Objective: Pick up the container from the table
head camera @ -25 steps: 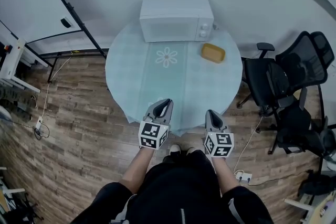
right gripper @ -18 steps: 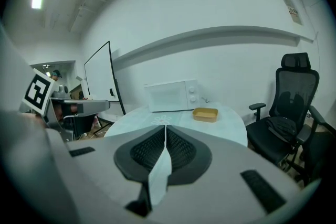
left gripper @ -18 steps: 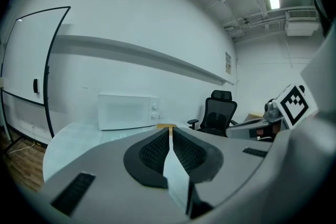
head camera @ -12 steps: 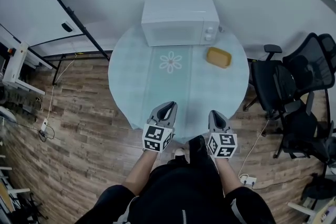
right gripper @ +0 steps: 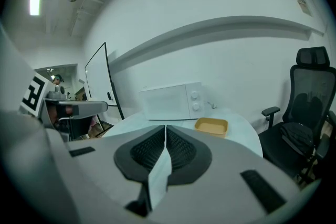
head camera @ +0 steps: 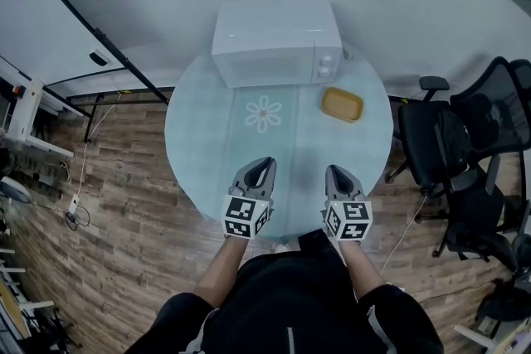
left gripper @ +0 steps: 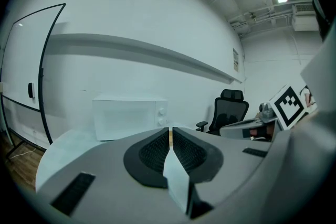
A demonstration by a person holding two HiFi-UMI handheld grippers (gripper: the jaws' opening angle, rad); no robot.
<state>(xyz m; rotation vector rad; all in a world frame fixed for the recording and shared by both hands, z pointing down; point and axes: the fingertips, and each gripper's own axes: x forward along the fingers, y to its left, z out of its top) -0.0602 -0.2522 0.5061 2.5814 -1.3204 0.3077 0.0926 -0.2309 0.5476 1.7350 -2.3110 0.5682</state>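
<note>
- Head view: the tan container [head camera: 342, 104] sits on the round table [head camera: 204, 147], just in front of the microwave [head camera: 276, 40] at its knob end and not touching it. The flower mark lies in front of the microwave's door. The left gripper [head camera: 262, 165] and right gripper [head camera: 337, 172] hover side by side over the table edge farthest from the microwave, well apart from the container. Nothing has been lifted; I'd say the whole reach, grasp and lift remains.
- Left gripper view: its jaws are pressed together with nothing between them. It looks along the tabletop toward the microwave's door side. The container does not show here, so this gripper seems poorly lined up for it. A black office chair [left gripper: 229, 110] stands off beyond the microwave's knob end.
- Right gripper view: these jaws are clenched together too, and empty. The container lies ahead and a little right of them, in front of the microwave's knobs, its open top facing up. To my eye this is the gripper better placed to take it, and it must first open its jaws.
- Against the earlier frames: the table and microwave sit lower and fuller in the head view, and the grippers now reach over the tabletop rather than its rim, so the person looks to have stepped closer. The container keeps its place by the microwave, untouched.
</note>
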